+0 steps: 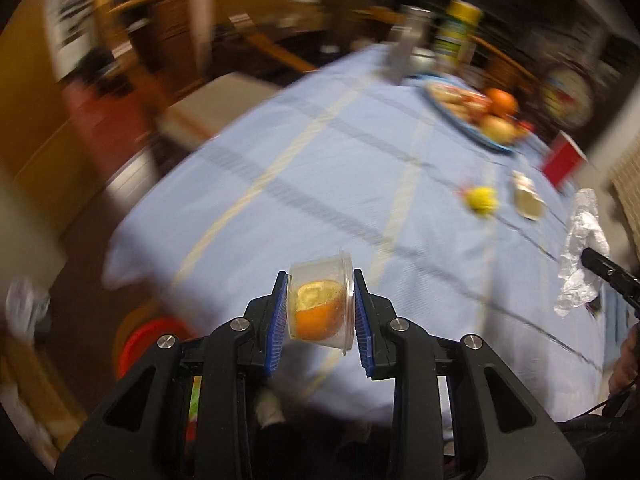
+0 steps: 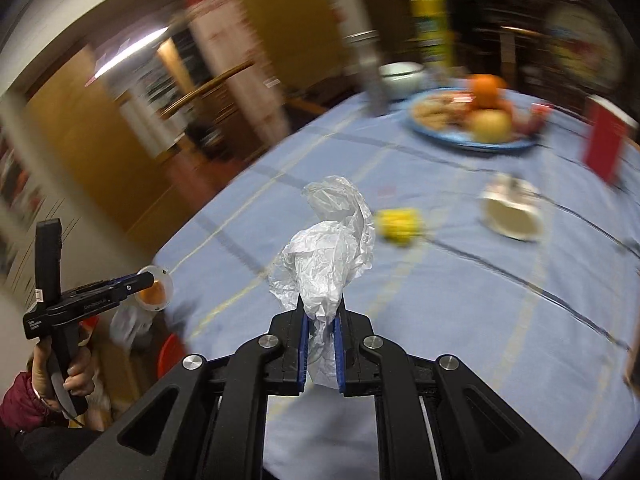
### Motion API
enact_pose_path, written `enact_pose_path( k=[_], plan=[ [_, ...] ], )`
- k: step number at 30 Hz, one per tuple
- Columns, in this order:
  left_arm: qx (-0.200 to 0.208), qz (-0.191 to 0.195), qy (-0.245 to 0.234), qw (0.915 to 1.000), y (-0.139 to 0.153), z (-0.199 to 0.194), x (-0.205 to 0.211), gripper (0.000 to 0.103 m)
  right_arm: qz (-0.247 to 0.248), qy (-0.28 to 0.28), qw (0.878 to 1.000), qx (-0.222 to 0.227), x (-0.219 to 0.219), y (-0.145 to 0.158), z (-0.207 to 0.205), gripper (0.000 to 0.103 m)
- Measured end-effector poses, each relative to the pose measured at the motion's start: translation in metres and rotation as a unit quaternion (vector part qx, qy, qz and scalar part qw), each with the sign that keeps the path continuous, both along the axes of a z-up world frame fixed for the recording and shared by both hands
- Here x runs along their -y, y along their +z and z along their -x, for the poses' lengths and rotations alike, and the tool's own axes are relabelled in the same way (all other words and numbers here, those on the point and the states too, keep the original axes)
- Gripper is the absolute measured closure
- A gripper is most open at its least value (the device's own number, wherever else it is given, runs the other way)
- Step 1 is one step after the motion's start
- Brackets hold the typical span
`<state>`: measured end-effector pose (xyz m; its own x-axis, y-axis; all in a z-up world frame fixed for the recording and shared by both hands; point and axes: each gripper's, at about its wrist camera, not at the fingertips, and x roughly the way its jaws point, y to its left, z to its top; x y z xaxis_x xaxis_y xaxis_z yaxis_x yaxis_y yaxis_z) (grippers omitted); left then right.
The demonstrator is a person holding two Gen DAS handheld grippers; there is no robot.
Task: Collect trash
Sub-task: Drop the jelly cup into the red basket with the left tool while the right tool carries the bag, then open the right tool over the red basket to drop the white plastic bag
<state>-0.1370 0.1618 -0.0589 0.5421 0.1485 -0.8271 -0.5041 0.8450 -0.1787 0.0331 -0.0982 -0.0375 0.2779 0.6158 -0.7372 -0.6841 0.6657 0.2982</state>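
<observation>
The left gripper [image 1: 320,312] has its jaws clamped on a clear plastic cup [image 1: 322,304] lying on its side between the blue pads, with a piece of orange peel [image 1: 318,314] inside. It hangs above the near edge of the desk [image 1: 320,152], which is covered in a pale blue cloth with crossing stripes. The right gripper [image 2: 322,344] has its jaws pressed together on a crumpled white plastic wrapper [image 2: 324,252], which stands up from the pads, also over the near edge and toward the right side. A hand [image 2: 74,368] holds the left gripper's handle at the near left corner. Farther in on the desk lie a small yellow object [image 2: 400,226] and, just beside it, a tipped pale cup [image 2: 512,212]. At the far edge sits a blue plate [image 2: 476,142] of fruit, with a red carton [image 2: 606,144] toward the right edge. Much of the scene is blurred.
</observation>
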Motion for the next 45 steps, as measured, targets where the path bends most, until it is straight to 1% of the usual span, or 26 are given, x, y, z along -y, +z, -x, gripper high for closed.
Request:
enact_pose_path(
  k=[2, 5, 9, 14, 17, 19, 20, 21, 22, 24, 27, 30, 34, 37, 39, 40, 42, 43, 45],
  plan=[
    [-0.013, 0.006, 0.051, 0.9986, -0.007, 0.035, -0.018, 0.072, 0.0, 0.047, 0.999, -0.008, -0.031, -0.004, 0.008, 0.092],
    [-0.033, 0.015, 0.111, 0.9932, -0.019, 0.082, -0.039, 0.072, 0.002, 0.1, 0.995, -0.016, -0.069, -0.009, 0.022, 0.092],
    [-0.053, 0.034, 0.163, 0.9847, -0.037, 0.126, -0.06, 0.072, 0.009, 0.143, 0.989, -0.02, -0.104, -0.012, 0.038, 0.092],
    [-0.068, 0.054, 0.185, 0.979, -0.055, 0.148, -0.082, 0.071, 0.026, 0.157, 0.987, -0.017, -0.129, -0.014, 0.049, 0.092],
    [-0.076, 0.065, 0.18, 0.9785, -0.065, 0.148, -0.093, 0.07, 0.036, 0.15, 0.988, -0.018, -0.133, -0.016, 0.052, 0.092],
    [-0.085, 0.069, 0.179, 0.9778, -0.07, 0.145, -0.099, 0.059, 0.041, 0.145, 0.988, -0.018, -0.134, -0.018, 0.055, 0.092],
    [-0.087, 0.069, 0.18, 0.9773, -0.072, 0.145, -0.102, 0.051, 0.044, 0.142, 0.989, -0.019, -0.135, -0.019, 0.057, 0.092],
    [-0.087, 0.069, 0.181, 0.9773, -0.072, 0.145, -0.104, 0.046, 0.046, 0.139, 0.989, -0.019, -0.136, -0.019, 0.058, 0.092],
    [-0.086, 0.067, 0.182, 0.9773, -0.071, 0.146, -0.107, 0.044, 0.047, 0.138, 0.989, -0.018, -0.137, -0.019, 0.059, 0.092],
    [-0.088, 0.061, 0.185, 0.9769, -0.069, 0.146, -0.111, 0.035, 0.048, 0.137, 0.989, -0.016, -0.14, -0.018, 0.062, 0.092],
    [-0.087, 0.047, 0.193, 0.9762, -0.063, 0.147, -0.116, 0.034, 0.045, 0.141, 0.989, -0.014, -0.145, -0.017, 0.067, 0.092],
    [-0.092, 0.024, 0.207, 0.9736, -0.055, 0.156, -0.117, 0.032, 0.041, 0.156, 0.987, -0.019, -0.155, -0.019, 0.071, 0.092],
    [-0.11, -0.015, 0.229, 0.9671, -0.046, 0.17, -0.109, 0.028, 0.037, 0.2, 0.979, -0.024, -0.174, -0.023, 0.085, 0.092],
    [-0.126, -0.039, 0.251, 0.959, -0.042, 0.186, -0.102, 0.027, 0.034, 0.23, 0.972, -0.029, -0.19, -0.026, 0.095, 0.092],
    [-0.133, -0.05, 0.269, 0.9524, -0.038, 0.2, -0.096, 0.026, 0.032, 0.258, 0.965, -0.036, -0.204, -0.028, 0.105, 0.092],
    [-0.135, -0.054, 0.276, 0.9501, -0.038, 0.205, -0.094, 0.026, 0.032, 0.273, 0.961, -0.037, -0.211, -0.028, 0.111, 0.092],
    [-0.146, -0.066, 0.296, 0.9416, -0.035, 0.219, -0.087, 0.024, 0.032, 0.298, 0.953, -0.035, -0.222, -0.028, 0.123, 0.091],
    [-0.149, -0.069, 0.301, 0.9394, -0.034, 0.223, -0.087, 0.023, 0.031, 0.312, 0.949, -0.034, -0.228, -0.028, 0.13, 0.091],
    [-0.158, -0.074, 0.317, 0.9322, -0.033, 0.235, -0.081, 0.021, 0.032, 0.343, 0.938, -0.033, -0.241, -0.029, 0.145, 0.091]
  ],
)
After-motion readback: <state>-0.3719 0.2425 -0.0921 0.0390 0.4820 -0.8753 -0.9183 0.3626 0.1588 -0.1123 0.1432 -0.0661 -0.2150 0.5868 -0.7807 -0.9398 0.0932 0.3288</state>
